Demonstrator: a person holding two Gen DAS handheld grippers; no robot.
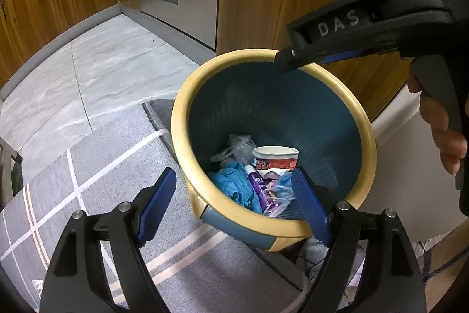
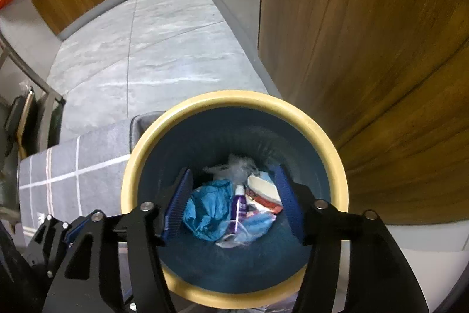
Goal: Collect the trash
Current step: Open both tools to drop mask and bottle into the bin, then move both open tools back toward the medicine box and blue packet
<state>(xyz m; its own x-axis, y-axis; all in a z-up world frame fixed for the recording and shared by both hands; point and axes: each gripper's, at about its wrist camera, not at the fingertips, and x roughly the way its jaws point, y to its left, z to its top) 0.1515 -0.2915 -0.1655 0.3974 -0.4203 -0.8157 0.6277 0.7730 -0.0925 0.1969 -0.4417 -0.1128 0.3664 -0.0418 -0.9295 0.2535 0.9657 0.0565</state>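
left gripper (image 1: pixel 234 204) jaws wide, empty | right gripper (image 2: pixel 234 204) jaws wide, empty | round bin (image 2: pixel 322 137) cream rim, ribbed blue wall | crumpled trash (image 2: pixel 209 207) inside

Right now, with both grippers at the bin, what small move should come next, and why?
Probably lift both away to seek more trash. The left gripper and right gripper stand open and empty over the bin; the blue wrapper and purple bottle already lie inside.

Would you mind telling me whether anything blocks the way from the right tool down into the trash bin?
Nothing visible does. The right tool hangs open above the mouth of the trash bin, nothing between its pads, with no lid or cover over the opening. Below lie only items already inside: blue plastic wrap, a purple tube and a paper cup.
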